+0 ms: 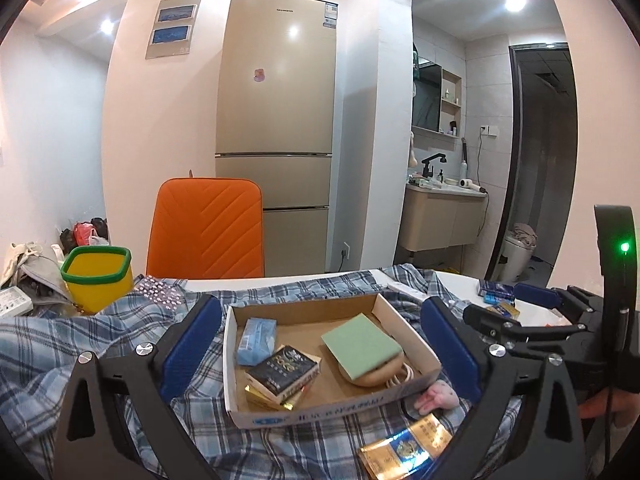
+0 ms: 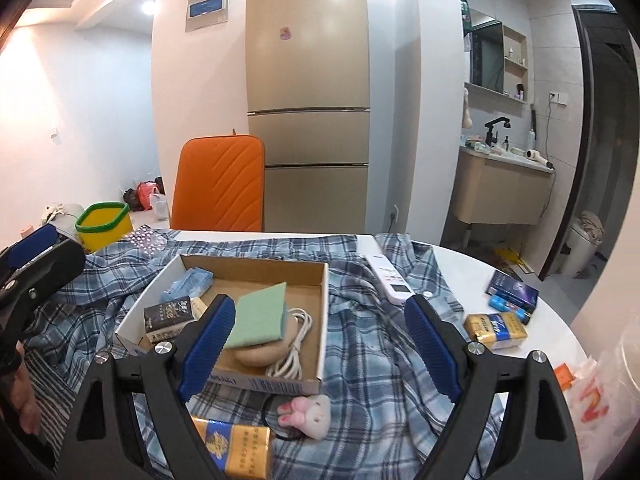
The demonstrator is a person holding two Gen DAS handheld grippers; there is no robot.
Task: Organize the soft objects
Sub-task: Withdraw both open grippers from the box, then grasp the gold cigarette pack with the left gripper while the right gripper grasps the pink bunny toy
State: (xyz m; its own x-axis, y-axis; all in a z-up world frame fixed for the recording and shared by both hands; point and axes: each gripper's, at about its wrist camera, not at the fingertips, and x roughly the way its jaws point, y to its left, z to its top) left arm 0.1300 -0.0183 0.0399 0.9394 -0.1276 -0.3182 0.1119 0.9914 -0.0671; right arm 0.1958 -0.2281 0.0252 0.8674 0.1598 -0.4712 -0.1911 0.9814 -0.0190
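Observation:
A shallow cardboard box [image 1: 332,400] [image 2: 256,380] lies on a blue plaid shirt [image 1: 80,344] [image 2: 360,340] spread over the white table. In it are a green sponge [image 1: 360,342] [image 2: 258,316], a blue tissue pack [image 1: 256,334] [image 2: 188,282], a dark carton [image 1: 282,368] [image 2: 168,312], a beige pad and a white cable [image 2: 292,352]. A small pink-and-white plush [image 1: 438,396] [image 2: 308,414] lies just in front of the box. My left gripper [image 1: 320,344] is open above the box. My right gripper [image 2: 320,344] is open, above the box's right edge and the shirt.
A gold carton [image 1: 404,448] [image 2: 236,444] lies nearest me. A white remote [image 2: 390,278], gold pack [image 2: 496,330] and blue boxes [image 2: 512,292] sit on the right. A yellow bin [image 1: 98,276] [image 2: 104,226] stands at left. An orange chair [image 1: 206,228] stands behind the table.

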